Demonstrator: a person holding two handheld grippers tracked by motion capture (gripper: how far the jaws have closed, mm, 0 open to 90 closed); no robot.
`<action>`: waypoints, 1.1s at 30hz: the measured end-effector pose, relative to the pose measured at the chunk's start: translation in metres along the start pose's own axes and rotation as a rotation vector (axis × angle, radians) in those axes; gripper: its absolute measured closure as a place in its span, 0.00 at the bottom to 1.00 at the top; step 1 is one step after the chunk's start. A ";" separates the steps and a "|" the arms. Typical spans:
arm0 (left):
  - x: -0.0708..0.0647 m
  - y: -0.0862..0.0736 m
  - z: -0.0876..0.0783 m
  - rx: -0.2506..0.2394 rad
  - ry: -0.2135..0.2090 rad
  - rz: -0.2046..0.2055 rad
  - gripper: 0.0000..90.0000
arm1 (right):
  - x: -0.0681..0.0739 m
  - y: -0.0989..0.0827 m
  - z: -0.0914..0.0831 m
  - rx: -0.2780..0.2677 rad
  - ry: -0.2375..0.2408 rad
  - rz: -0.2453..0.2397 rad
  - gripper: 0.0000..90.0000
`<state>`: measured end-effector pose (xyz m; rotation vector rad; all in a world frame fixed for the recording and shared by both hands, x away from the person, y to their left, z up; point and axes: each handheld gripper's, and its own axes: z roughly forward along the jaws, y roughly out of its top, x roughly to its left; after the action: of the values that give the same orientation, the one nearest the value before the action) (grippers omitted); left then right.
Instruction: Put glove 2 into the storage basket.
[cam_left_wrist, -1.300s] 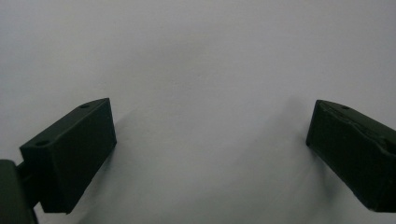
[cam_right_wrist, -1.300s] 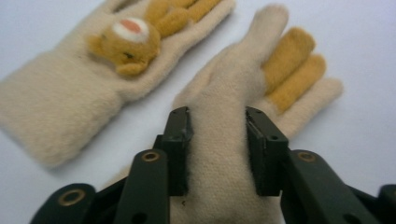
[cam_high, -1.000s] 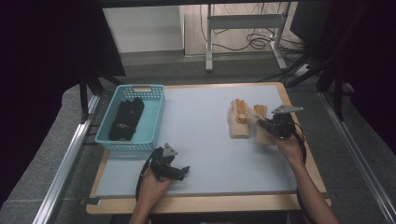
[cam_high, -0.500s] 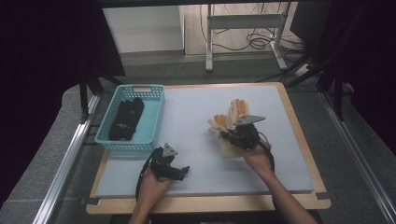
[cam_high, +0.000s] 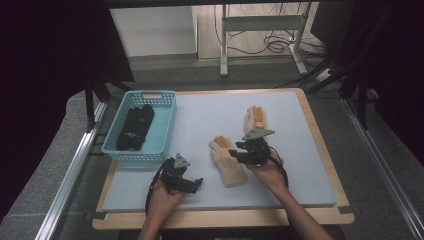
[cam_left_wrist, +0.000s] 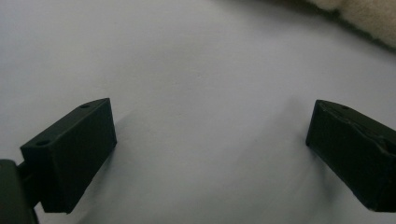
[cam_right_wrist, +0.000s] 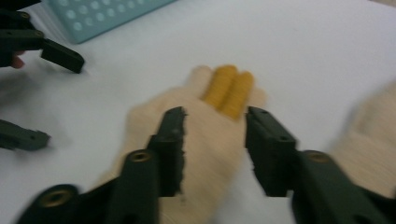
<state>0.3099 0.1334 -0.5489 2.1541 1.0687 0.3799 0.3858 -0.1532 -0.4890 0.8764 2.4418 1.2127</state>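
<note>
Two cream gloves with orange fingertips lie on the pale mat (cam_high: 300, 165). One glove (cam_high: 227, 161) lies flat mid-mat; the other glove (cam_high: 254, 119) lies farther back to its right. My right gripper (cam_high: 241, 151) hovers at the near glove's right edge. Its jaws have just been opening and now stand apart over that glove (cam_right_wrist: 144, 121), whose orange fingertips (cam_right_wrist: 231, 88) point away; the pads do not press it. The second glove (cam_right_wrist: 369, 130) is blurred at the right. My left gripper (cam_high: 194, 184) rests open on the mat at the front left, jaws wide with nothing between them (cam_left_wrist: 210, 149).
A teal basket (cam_high: 165, 131) holding dark gloves (cam_high: 135, 127) stands at the mat's left. The mat sits on a wooden board (cam_high: 320, 145). A cream glove edge (cam_left_wrist: 364, 23) shows beyond the left jaws. Metal rails run along both sides of the table.
My right gripper carried one glove from the back-right pair leftward to the middle of the mat, set it down, and its jaws opened. The left gripper stayed put.
</note>
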 end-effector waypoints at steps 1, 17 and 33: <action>0.000 0.000 0.000 0.000 0.000 0.000 0.02 | -0.005 -0.004 -0.002 0.005 0.007 0.012 0.77; 0.000 0.000 0.000 -0.001 0.000 -0.001 0.02 | 0.010 -0.051 0.004 0.077 0.130 0.048 0.83; 0.003 -0.006 -0.007 0.002 0.025 -0.007 0.02 | -0.044 -0.038 -0.017 0.011 -0.053 0.033 0.68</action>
<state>0.3043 0.1420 -0.5483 2.1515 1.0909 0.4041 0.3968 -0.2093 -0.5099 0.9431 2.4038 1.1728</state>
